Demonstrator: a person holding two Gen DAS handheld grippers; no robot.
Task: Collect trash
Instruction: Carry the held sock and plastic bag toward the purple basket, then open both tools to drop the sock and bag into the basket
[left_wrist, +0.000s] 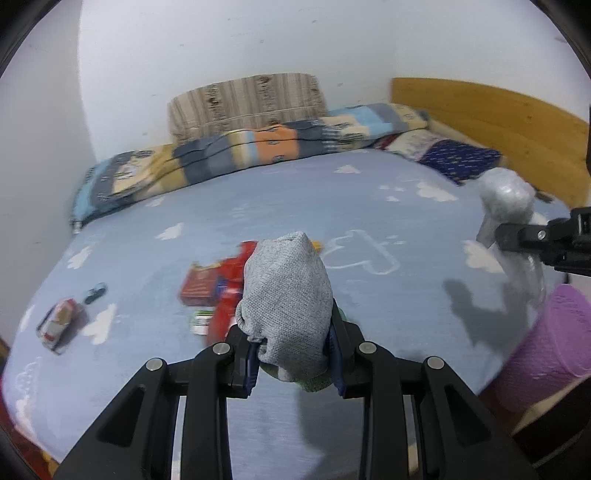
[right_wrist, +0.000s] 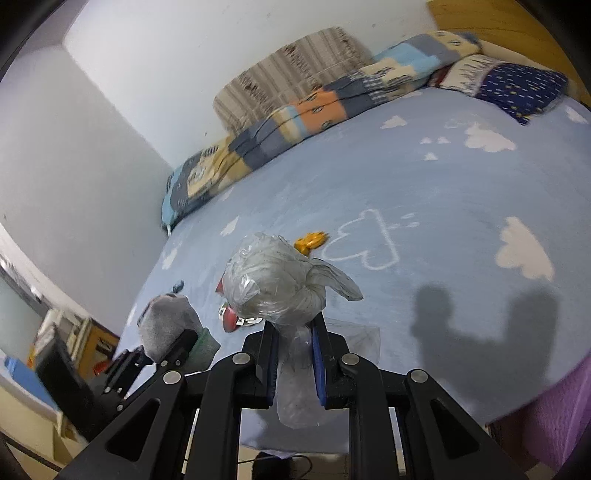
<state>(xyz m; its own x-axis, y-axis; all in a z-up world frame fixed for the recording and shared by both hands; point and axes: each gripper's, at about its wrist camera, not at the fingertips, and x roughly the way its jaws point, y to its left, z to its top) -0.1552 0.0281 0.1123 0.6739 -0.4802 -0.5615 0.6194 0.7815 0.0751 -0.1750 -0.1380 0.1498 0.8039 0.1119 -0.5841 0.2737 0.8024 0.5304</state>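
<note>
My left gripper (left_wrist: 293, 360) is shut on a grey knitted sock-like bundle (left_wrist: 286, 295) with a green edge, held above the blue bed. It shows at the lower left of the right wrist view as the grey bundle (right_wrist: 166, 325). My right gripper (right_wrist: 293, 354) is shut on a crumpled clear plastic bag (right_wrist: 273, 284), seen at the right of the left wrist view as the plastic bag (left_wrist: 508, 206). On the sheet lie a red box and red wrappers (left_wrist: 212, 288), a small packet (left_wrist: 59, 323), a dark small item (left_wrist: 95, 292) and a yellow object (right_wrist: 310, 240).
The bed (left_wrist: 369, 192) has a blue cloud-print sheet, a folded patchwork blanket (left_wrist: 221, 155) and pillows (left_wrist: 450, 158) along the wall, and a wooden headboard (left_wrist: 498, 122) at right. A purple cloth (left_wrist: 554, 343) hangs at the near right corner. Furniture stands on the floor at left (right_wrist: 55, 358).
</note>
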